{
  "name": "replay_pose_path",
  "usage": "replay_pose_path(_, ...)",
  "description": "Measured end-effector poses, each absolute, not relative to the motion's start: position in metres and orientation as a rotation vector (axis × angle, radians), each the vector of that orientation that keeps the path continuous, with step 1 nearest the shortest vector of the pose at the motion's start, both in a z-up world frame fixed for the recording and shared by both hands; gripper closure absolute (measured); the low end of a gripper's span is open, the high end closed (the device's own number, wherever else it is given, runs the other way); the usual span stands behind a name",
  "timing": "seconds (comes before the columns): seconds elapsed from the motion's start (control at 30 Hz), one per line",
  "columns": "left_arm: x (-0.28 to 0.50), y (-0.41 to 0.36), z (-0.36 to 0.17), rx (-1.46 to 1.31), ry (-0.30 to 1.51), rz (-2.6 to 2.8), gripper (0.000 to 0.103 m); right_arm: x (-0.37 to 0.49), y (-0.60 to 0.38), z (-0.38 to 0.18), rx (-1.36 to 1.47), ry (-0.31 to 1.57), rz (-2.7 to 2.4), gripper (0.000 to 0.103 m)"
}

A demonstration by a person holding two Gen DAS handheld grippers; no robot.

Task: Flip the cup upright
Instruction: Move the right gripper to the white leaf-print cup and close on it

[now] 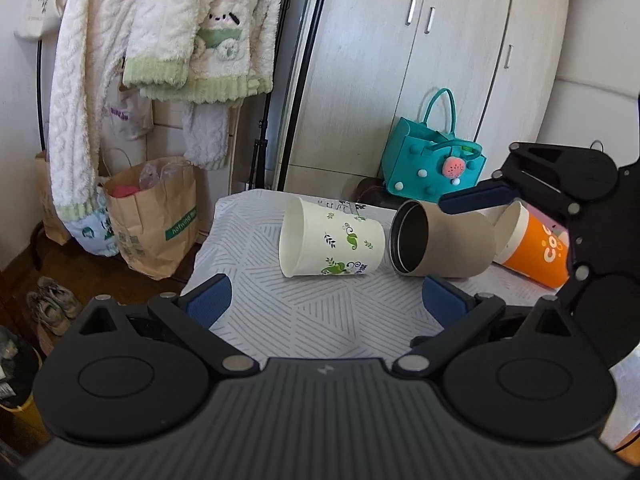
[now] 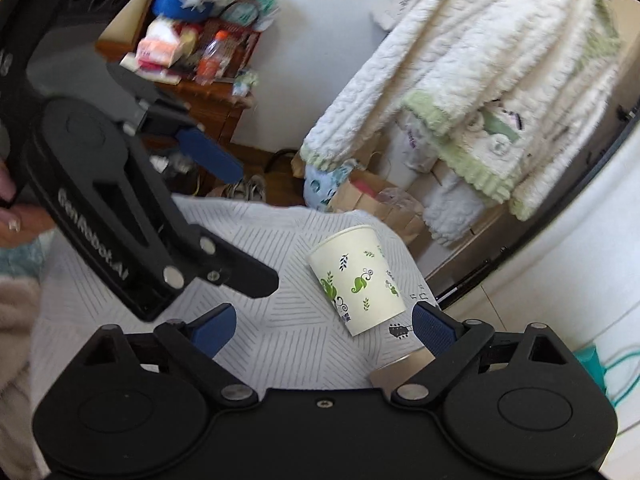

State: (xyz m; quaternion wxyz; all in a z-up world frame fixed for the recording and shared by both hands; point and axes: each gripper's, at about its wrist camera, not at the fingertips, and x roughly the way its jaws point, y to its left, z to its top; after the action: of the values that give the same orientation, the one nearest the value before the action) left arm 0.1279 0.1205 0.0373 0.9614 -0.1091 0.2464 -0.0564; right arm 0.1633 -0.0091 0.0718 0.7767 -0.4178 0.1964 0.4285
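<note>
Here the desk (image 1: 320,312), under a pale line-patterned cloth, carries three cups lying on their sides. Over its near edge the left gripper (image 1: 326,300) has its blue-padded fingers (image 1: 210,300) spread wide, holding nothing. The right gripper (image 2: 324,326) stands just as wide, also unladen. A tan metal-lined cup (image 1: 440,238) lies between the others, its mouth just beside the base of the white leaf-print paper cup (image 1: 330,238), whose rim faces left. An orange cup (image 1: 534,246) lies behind, partly hidden by the right gripper.
</note>
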Motion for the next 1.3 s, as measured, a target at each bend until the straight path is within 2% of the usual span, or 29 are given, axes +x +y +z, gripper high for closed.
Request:
replay_pose_path(0.57, 0.141, 0.136, 0.033, -0.306, 0.479, -0.147, 0.0, 0.223, 0.009, 0.063, -0.954, 0.497, 1.031, 0.014)
replay_pose_path(1.1, 0.153, 0.139, 0.02, -0.385, 0.503, -0.172, 0.0, 0.249, 0.035, 0.045, -1.017, 0.526, 1.024, 0.014)
replay_pose_path(1.13, 0.153, 0.14, 0.021, -0.386, 0.502, -0.174, 0.0, 0.25, 0.036, 0.043, -1.024, 0.529, 1.018, 0.017)
replay_pose_path(1.17, 0.153, 0.141, 0.021, -0.386, 0.501, -0.174, 0.0, 0.25, 0.037, 0.041, -1.03, 0.536, 1.015, 0.025)
replay_pose_path(1.3, 0.148, 0.142, 0.021, -0.389, 0.493, -0.163, 0.0, 0.254, 0.042, 0.036, -1.046, 0.54, 0.961, 0.031)
